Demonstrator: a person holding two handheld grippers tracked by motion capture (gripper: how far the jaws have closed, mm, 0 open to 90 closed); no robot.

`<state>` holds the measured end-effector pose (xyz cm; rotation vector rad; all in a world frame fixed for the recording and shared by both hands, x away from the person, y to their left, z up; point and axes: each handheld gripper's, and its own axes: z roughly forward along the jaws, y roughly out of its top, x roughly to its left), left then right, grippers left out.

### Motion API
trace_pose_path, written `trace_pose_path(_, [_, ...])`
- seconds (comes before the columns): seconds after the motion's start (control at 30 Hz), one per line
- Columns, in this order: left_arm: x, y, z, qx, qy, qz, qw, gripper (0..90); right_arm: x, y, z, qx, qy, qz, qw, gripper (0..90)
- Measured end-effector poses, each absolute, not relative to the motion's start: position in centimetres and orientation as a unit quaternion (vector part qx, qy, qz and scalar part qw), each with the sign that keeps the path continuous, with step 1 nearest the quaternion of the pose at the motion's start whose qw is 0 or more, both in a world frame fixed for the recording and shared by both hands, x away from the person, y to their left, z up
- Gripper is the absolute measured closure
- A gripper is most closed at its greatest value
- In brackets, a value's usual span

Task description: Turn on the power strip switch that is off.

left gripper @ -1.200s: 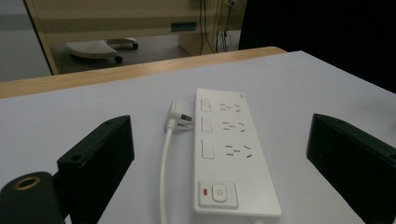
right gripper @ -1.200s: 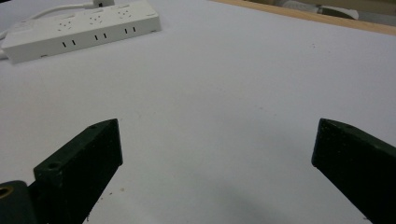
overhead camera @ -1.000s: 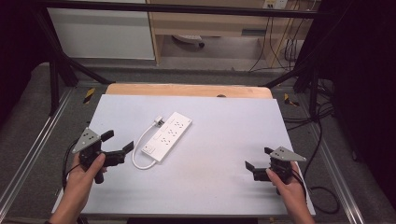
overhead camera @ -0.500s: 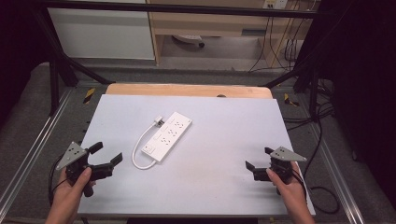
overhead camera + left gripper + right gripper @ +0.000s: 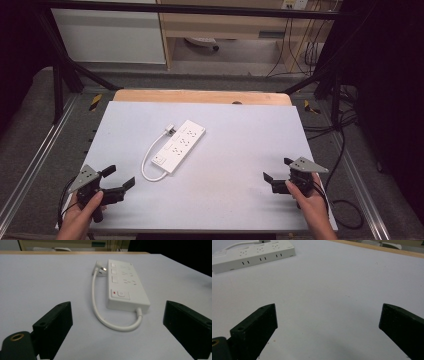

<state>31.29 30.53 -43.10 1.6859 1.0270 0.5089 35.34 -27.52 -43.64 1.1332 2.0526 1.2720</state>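
A white power strip (image 5: 181, 145) lies diagonally near the middle of the white table, its short cord (image 5: 149, 159) looping from the near end back to a plug (image 5: 170, 131) beside its far end. In the left gripper view the power strip (image 5: 125, 282) sits ahead between the jaws, with the cord (image 5: 105, 320) curling in front. My left gripper (image 5: 119, 180) hovers open near the table's front left corner, pointing toward the strip. My right gripper (image 5: 278, 170) is open at the front right, empty. The right gripper view has the power strip (image 5: 254, 255) at far upper left.
The white table top (image 5: 240, 140) has a wooden strip (image 5: 200, 96) along its far edge. Metal rails (image 5: 30, 165) run along both sides of the table. Cables (image 5: 340, 150) hang at the right. A cabinet and shelving stand beyond the table.
My left gripper has drawn back toward the front left corner, away from the cord. The right gripper has stayed in place, and the power strip has not moved.
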Motion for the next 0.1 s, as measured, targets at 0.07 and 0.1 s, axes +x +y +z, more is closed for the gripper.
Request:
trace_pose_path(0.07, [31.4,30.4,-43.11,0.705,0.431,0.211,0.523,8.8,35.42,-27.57,-43.77,0.414,0.749,0.459,0.237,2.4])
trace_pose_path(0.1, [31.46,30.34,-43.08,0.703,0.432,0.21,0.524,8.9,35.47,-27.6,-43.86,0.415,0.75,0.456,0.238,2.3])
